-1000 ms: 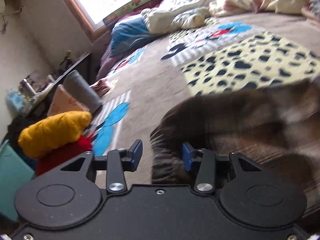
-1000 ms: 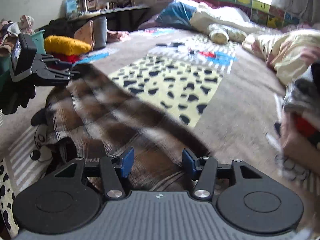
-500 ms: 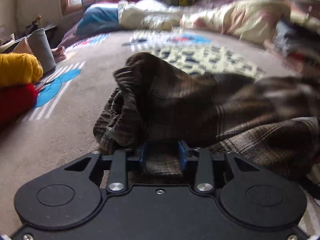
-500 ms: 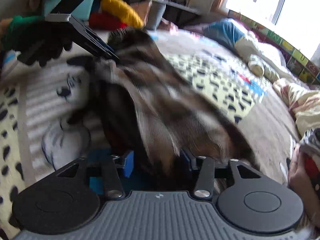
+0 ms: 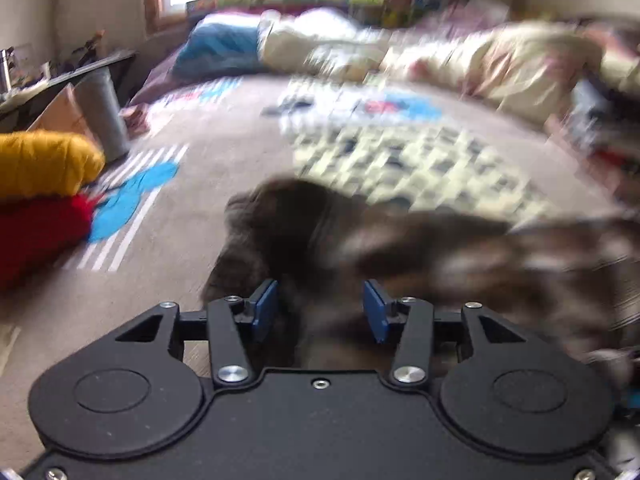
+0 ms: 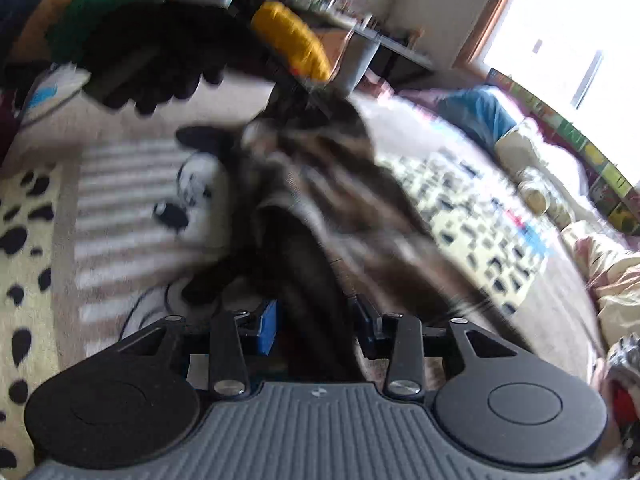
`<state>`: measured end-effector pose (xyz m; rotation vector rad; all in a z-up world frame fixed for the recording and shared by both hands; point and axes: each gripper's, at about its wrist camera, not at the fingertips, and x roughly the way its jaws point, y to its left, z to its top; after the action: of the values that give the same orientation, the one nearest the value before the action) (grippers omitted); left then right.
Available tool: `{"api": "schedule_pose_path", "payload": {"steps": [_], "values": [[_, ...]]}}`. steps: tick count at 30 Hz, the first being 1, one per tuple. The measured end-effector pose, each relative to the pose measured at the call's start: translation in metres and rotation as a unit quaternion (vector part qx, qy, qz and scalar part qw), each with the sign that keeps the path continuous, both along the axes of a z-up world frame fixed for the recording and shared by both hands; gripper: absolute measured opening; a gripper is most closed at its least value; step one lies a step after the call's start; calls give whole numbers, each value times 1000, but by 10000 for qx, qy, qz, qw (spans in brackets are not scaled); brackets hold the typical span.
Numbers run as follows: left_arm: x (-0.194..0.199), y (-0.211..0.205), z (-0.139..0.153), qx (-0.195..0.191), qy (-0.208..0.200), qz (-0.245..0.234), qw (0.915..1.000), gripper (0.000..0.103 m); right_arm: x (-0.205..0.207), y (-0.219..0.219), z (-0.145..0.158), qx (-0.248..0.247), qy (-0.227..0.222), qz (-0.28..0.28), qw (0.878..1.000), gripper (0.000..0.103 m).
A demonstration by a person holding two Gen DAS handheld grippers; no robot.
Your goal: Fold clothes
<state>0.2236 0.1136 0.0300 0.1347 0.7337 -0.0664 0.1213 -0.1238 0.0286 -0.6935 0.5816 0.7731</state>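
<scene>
A brown plaid garment [image 5: 420, 248] lies bunched on the patterned bedspread [image 5: 192, 208], blurred by motion. My left gripper [image 5: 318, 308] is open, its blue pads [image 5: 264, 308] wide apart with the cloth's edge between them. In the right wrist view the same garment [image 6: 320, 200] stretches from my right gripper [image 6: 316, 320] up to the left gripper, held in a black-gloved hand [image 6: 152, 60]. My right gripper is open with a dark fold of cloth running between its jaws.
Yellow [image 5: 40, 164] and red [image 5: 36, 236] folded items are stacked at the bed's left edge. Pillows and bedding [image 5: 400, 52] are piled at the far end. A pile of clothes [image 5: 608, 128] sits at right. A desk [image 6: 384, 48] stands beside the bed.
My left gripper was shut on the garment's edge half a second ago and has opened. Both views are blurred by fast motion; the garment has shifted and stretched between the grippers.
</scene>
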Motion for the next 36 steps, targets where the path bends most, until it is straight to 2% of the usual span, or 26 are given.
{"api": "schedule_pose_path", "payload": {"steps": [1, 2, 4, 6, 7, 9, 11, 12, 13, 15, 16, 18, 21, 23, 27, 29, 32, 35, 36], "values": [[2, 2, -10, 103, 158, -121, 9997, 46, -4, -1, 2, 20, -31, 37, 10000, 40], [-2, 6, -9, 53, 54, -162, 9998, 46, -8, -3, 7, 40, -93, 89, 9999, 39], [-9, 8, 6, -27, 31, -69, 10000, 43, -25, -10, 22, 270, -418, 286, 9983, 38], [-16, 4, 26, -179, -398, -132, 9990, 43, -25, -17, 36, 832, -298, 108, 9960, 38], [-18, 1, 36, -288, -603, -188, 9976, 43, -20, -22, 43, 1323, -158, -73, 9911, 38], [-12, -3, 47, -527, -895, -268, 9942, 43, 2, -27, 50, 2342, 342, -631, 9695, 37], [2, -5, 49, -784, -1021, -438, 9907, 43, 30, -27, 45, 3258, 826, -1260, 9334, 31], [10, -4, 44, -849, -948, -398, 9911, 43, 39, -24, 39, 3498, 1011, -1500, 9192, 30], [19, -2, 40, -880, -860, -349, 9918, 43, 45, -16, 29, 3527, 1196, -1685, 9126, 30], [38, 3, 13, -345, -332, -92, 9988, 39, 45, 13, 5, 2888, 1510, -1604, 9317, 30], [47, 7, -2, -92, -62, 23, 9999, 36, 37, 29, -7, 2433, 1397, -1458, 9487, 30], [45, 18, -15, -316, -190, -7, 9993, 36, 14, 47, -13, 1889, 762, -1249, 9710, 30], [41, 10, -17, -105, -284, 12, 9995, 36, 4, 60, -17, 1627, 444, -1340, 9765, 30], [31, 4, -5, 97, -398, -20, 9992, 36, -1, 64, -18, 1529, 236, -1353, 9787, 30], [12, -6, 18, 502, -625, -84, 9967, 39, -28, 45, 12, 1953, -117, -1392, 9707, 31], [1, -12, 29, 679, -744, -116, 9948, 39, -40, 21, 29, 2132, -325, -1554, 9640, 31], [-43, -29, 41, 301, -1069, -187, 9936, 39, -30, -30, 43, 2562, -489, -2050, 9434, 31], [-73, -51, 33, -528, -972, -561, 9923, 40, -9, -76, 37, 2780, -344, -2707, 9210, 32], [-78, -58, 26, -772, -863, -721, 9907, 41, -4, -90, 32, 2897, -164, -2886, 9124, 33]]}}
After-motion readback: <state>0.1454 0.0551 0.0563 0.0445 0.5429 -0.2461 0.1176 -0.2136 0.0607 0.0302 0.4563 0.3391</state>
